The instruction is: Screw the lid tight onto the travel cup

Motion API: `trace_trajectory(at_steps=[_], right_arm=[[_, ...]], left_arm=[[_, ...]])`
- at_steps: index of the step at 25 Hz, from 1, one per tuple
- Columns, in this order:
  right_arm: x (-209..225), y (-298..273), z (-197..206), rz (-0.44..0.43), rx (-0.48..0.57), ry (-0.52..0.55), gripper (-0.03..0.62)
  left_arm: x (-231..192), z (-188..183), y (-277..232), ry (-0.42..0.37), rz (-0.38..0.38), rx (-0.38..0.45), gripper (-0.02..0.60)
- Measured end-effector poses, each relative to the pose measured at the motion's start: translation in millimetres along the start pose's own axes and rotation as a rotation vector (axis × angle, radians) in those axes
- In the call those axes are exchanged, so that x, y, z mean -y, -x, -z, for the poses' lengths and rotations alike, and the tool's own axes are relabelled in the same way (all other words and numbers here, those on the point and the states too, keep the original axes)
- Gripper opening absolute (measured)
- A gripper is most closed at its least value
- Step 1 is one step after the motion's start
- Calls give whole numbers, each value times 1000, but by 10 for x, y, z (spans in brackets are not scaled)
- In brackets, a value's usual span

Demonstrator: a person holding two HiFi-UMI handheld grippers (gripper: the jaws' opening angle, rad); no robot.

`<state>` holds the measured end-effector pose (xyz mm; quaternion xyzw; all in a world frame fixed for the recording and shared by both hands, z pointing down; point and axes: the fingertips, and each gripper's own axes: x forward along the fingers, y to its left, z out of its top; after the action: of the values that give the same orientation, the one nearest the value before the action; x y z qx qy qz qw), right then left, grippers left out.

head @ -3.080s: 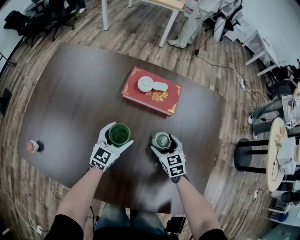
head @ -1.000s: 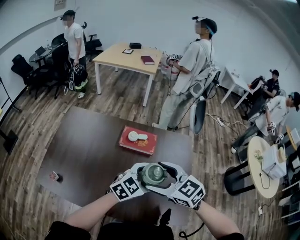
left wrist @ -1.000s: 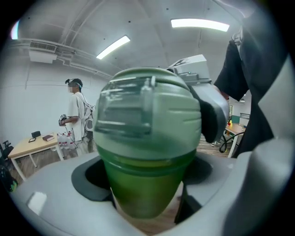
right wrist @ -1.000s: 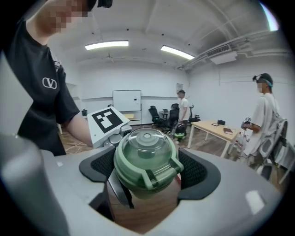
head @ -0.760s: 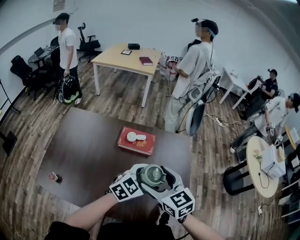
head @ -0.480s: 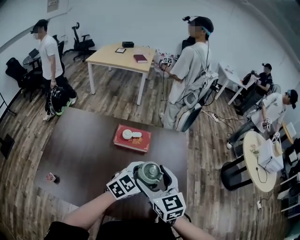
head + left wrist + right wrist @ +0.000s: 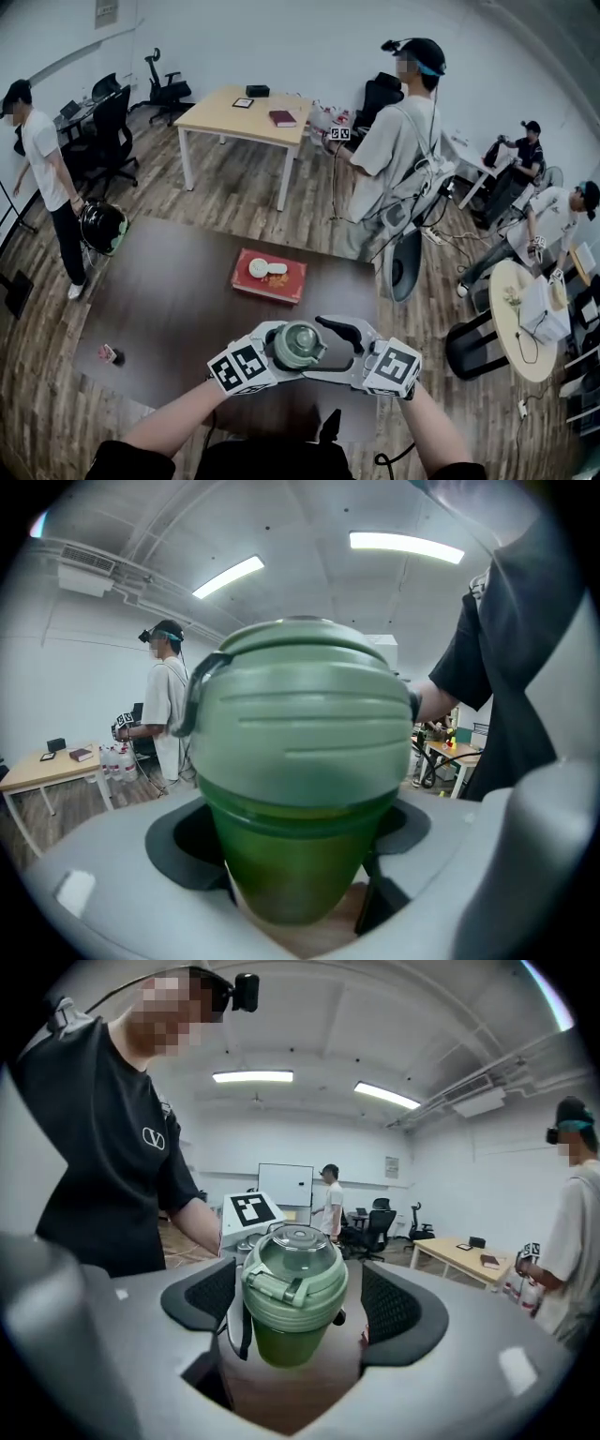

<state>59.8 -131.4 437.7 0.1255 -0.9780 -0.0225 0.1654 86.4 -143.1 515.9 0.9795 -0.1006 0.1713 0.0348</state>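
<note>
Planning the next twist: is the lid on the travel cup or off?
On: the lid caps the travel cup in both gripper views. Tightness: cannot tell.

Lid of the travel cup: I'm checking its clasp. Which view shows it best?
Right gripper view: the whole lid, clear top and clasp. Left gripper view shows only its ribbed side; head view, a small top.

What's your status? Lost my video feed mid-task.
Left tongs shut on travel cup. Right tongs open around the lid, pads clear. Lid seated on the cup; tightness can't be judged. Nothing in the way.
</note>
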Motion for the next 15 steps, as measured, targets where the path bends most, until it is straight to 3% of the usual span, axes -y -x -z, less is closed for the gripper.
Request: trace_trajectory(at_steps=[3, 6, 10, 13, 15], right_arm=[[-9, -54, -70, -35, 2, 0, 376], [21, -88, -128, 57, 46, -37, 373], [18, -118, -134, 352, 97, -128, 371], [-4, -121, -67, 614, 75, -212, 370], [5, -99, -39, 744, 52, -257, 371]], left_arm=[[-7, -28, 14, 2, -3, 3, 410], [-67, -47, 62, 13, -32, 5, 408], [-122, -22, 94, 15, -75, -9, 408], [-106, 37, 54, 8, -84, -26, 408], [-87, 37, 6, 15, -73, -23, 408]])
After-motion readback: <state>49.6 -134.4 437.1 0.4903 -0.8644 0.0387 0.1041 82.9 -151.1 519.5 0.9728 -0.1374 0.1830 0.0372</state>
